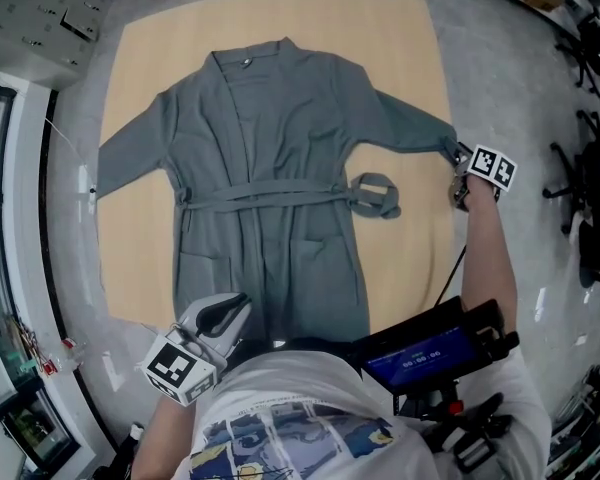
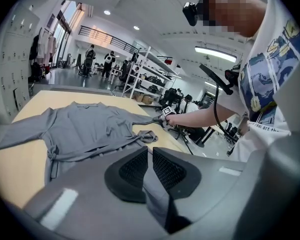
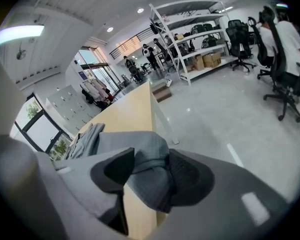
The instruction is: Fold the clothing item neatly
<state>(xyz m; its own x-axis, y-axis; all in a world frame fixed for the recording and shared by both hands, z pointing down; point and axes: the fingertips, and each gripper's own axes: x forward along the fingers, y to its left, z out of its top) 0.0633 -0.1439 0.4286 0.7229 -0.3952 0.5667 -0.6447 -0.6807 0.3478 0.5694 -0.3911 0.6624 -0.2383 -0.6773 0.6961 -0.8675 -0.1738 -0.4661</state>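
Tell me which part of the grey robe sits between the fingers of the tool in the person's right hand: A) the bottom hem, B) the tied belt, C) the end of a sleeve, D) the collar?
C: the right gripper view shows the sleeve end bunched between the fingers of the right gripper, which in the head view sits at the outstretched sleeve's tip.
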